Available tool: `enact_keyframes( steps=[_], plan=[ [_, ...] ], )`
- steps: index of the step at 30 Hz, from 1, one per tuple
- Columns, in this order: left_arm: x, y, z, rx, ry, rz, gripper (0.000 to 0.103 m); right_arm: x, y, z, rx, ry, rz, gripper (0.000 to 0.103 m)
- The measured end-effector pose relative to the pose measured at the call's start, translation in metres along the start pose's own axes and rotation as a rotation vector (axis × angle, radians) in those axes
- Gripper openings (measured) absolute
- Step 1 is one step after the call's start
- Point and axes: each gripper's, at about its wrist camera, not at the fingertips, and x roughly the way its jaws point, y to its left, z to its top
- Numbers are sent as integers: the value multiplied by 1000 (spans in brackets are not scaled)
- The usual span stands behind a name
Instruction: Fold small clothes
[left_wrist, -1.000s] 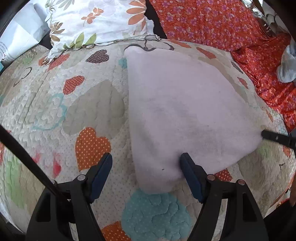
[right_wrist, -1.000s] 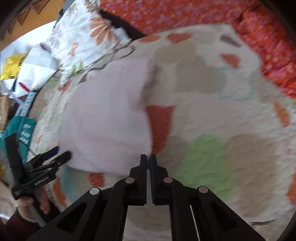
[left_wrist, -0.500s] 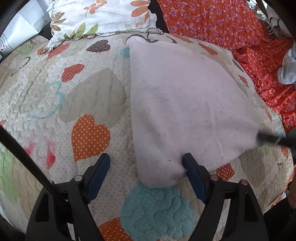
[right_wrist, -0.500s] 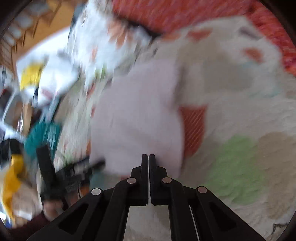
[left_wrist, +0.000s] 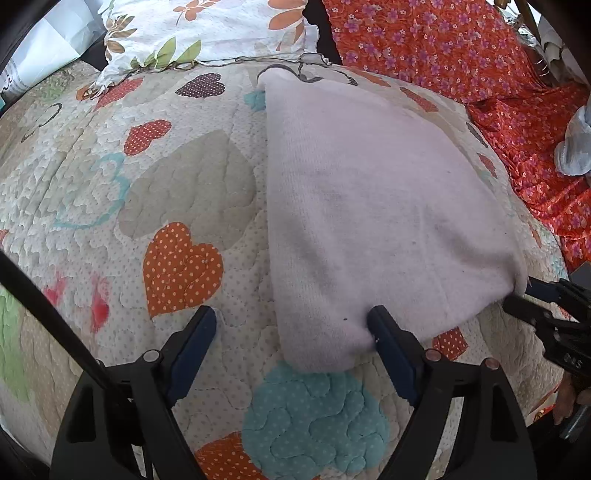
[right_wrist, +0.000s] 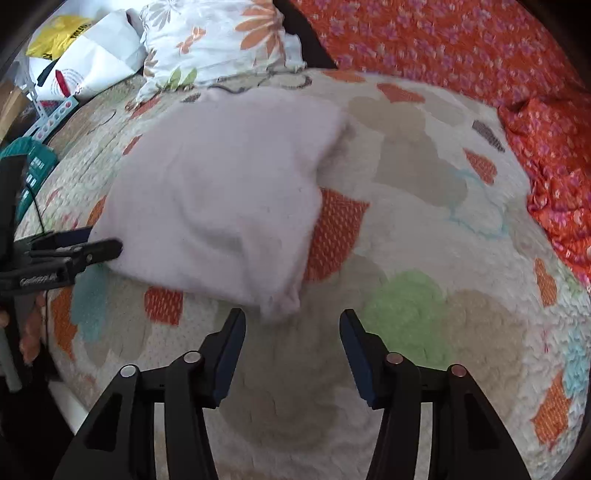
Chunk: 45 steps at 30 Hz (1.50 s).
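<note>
Here the left hand-held gripper is open, its two blue pads spread wide over the near left corner of the white cloth. One pad touches the cloth edge and the other rests on the bare quilt, so the corner can be pinched, I think. The cloth lies flat on the bed, in the middle of the heart-patterned quilt, already doubled into a thick soft layer. This probably makes the next fold easier. To the right, the right hand-held gripper is open too, its jaws standing apart just in front of the near right corner. Both tools sit at matching corners, likely so the near edge can be lifted evenly.
</note>
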Motion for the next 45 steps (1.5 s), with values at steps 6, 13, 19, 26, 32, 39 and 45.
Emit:
enact_keyframes(
  steps=[6,13,19,26,32,39,45],
  plan=[
    [0,0,-1,-3,1,-6,85,-18,-5,10,25,-16,107,9],
    [0,0,-1,-5,3,-5,85,-56,-39,8,105,-78,-50,4],
    [1,0,-3,-22,-3,11,90,-59,-67,13,308,-167,43,4],
    [1,-2,-7,-16,-24,33,96,-21,-30,49,346,-173,289,5],
    [1,0,-9,-13,-26,32,100,40,-32,67,436,-14,177,7],
    [3,-5,-14,10,-76,61,103,0,-31,64,430,-163,93,14],
    [5,-7,-14,22,-98,46,103,19,22,62,260,-58,172,22]
  ],
)
